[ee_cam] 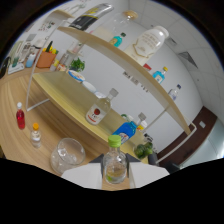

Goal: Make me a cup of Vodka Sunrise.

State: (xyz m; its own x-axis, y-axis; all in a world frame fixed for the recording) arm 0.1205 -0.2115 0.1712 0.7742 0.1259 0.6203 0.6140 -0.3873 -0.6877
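Gripper view: green-capped bottle [115, 162] between tongs [116, 176]

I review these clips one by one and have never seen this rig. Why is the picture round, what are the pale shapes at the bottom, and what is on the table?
A person carries a hand-held gripper with a wide-angle camera on it, so the view is round and tilted. The pale shapes are its two fingers. Between them stands a clear green-capped bottle; both seem to press on it. Beyond, on the wooden table, are an empty glass, a red bottle and a small orange-capped bottle. Shelves behind hold more bottles.
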